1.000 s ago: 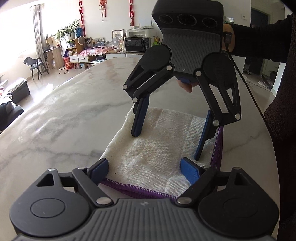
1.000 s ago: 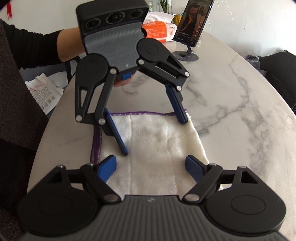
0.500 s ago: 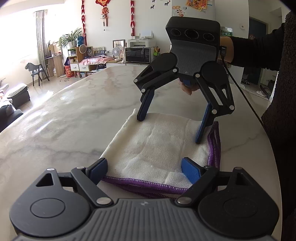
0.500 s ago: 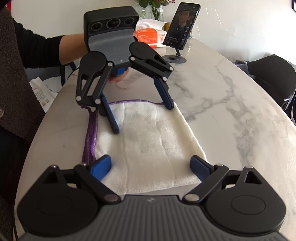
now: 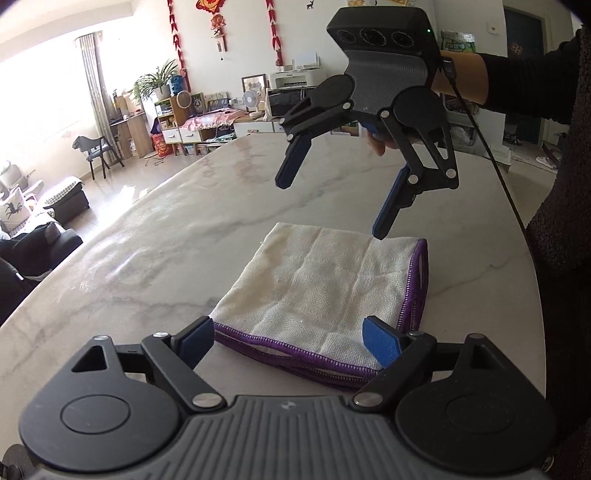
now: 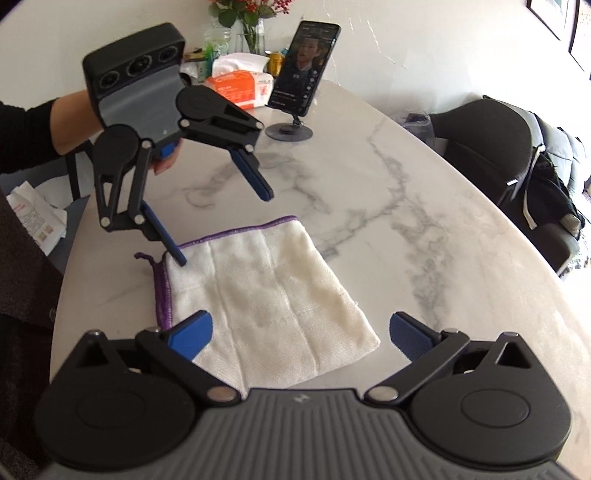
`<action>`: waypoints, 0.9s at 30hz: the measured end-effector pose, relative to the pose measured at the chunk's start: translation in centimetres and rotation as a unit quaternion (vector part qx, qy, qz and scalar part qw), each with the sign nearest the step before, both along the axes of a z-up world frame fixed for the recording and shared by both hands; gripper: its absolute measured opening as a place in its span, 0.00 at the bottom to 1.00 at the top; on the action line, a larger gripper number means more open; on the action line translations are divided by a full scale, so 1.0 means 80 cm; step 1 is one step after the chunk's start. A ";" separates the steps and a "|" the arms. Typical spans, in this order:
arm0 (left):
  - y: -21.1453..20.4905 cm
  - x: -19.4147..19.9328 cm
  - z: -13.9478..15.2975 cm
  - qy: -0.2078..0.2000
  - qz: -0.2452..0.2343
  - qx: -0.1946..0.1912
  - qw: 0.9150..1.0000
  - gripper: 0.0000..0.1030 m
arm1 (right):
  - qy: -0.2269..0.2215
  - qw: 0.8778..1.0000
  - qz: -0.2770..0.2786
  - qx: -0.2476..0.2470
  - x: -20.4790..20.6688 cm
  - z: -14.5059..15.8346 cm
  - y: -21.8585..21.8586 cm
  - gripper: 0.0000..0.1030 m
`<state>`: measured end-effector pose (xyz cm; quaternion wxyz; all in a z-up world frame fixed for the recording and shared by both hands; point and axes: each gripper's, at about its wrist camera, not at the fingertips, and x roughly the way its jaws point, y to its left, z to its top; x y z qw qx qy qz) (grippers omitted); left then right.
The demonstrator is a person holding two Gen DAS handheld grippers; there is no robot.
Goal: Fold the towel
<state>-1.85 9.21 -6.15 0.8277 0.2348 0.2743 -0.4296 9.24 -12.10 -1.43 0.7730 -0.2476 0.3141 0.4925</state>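
Observation:
A white towel with purple stitched edges (image 5: 325, 291) lies folded flat on the marble table; it also shows in the right wrist view (image 6: 266, 295). My left gripper (image 5: 291, 341) is open and empty, just above the towel's near purple edge; in the right wrist view it (image 6: 221, 227) hangs over the far edge. My right gripper (image 6: 303, 334) is open and empty over the towel's near end; in the left wrist view it (image 5: 332, 206) hovers above the far end, one fingertip (image 5: 382, 225) close to the far corner.
The marble table (image 6: 406, 206) holds a phone on a stand (image 6: 301, 70), a tissue pack (image 6: 240, 86) and a flower vase (image 6: 251, 22) at its far end. A dark chair (image 6: 509, 170) stands at the right. The table edge (image 5: 532, 280) runs beside the person's body.
Both grippers have lifted off the towel and drawn apart toward its opposite ends. The towel stays folded on the table.

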 end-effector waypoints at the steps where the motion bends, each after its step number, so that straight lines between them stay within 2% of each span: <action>1: 0.000 -0.003 0.002 -0.002 0.011 0.007 1.000 0.86 | 0.001 1.000 -0.012 -0.009 -0.003 0.001 0.002 1.00; 6: -0.002 -0.021 0.014 -0.025 0.050 0.048 0.997 0.86 | -0.002 0.998 -0.062 -0.029 -0.021 0.009 0.005 1.00; 8: 0.000 -0.027 0.018 -0.020 0.077 0.062 0.995 0.86 | -0.003 0.996 -0.079 -0.032 -0.026 0.011 0.005 1.00; 12: 0.009 -0.033 0.031 0.004 0.136 0.063 0.989 0.86 | 0.017 0.988 -0.147 -0.050 -0.032 0.013 0.003 1.00; 15: 0.013 -0.032 0.041 0.020 0.172 0.048 0.984 0.86 | 0.041 0.980 -0.185 -0.055 -0.033 0.012 0.001 1.00; 20: 0.019 -0.028 0.054 0.044 0.254 0.041 0.965 0.86 | 0.058 0.967 -0.236 -0.074 -0.041 0.011 -0.004 1.00; 27: 0.021 -0.012 0.071 0.085 0.343 0.031 0.935 0.92 | 0.073 0.955 -0.266 -0.105 -0.051 0.011 -0.001 1.00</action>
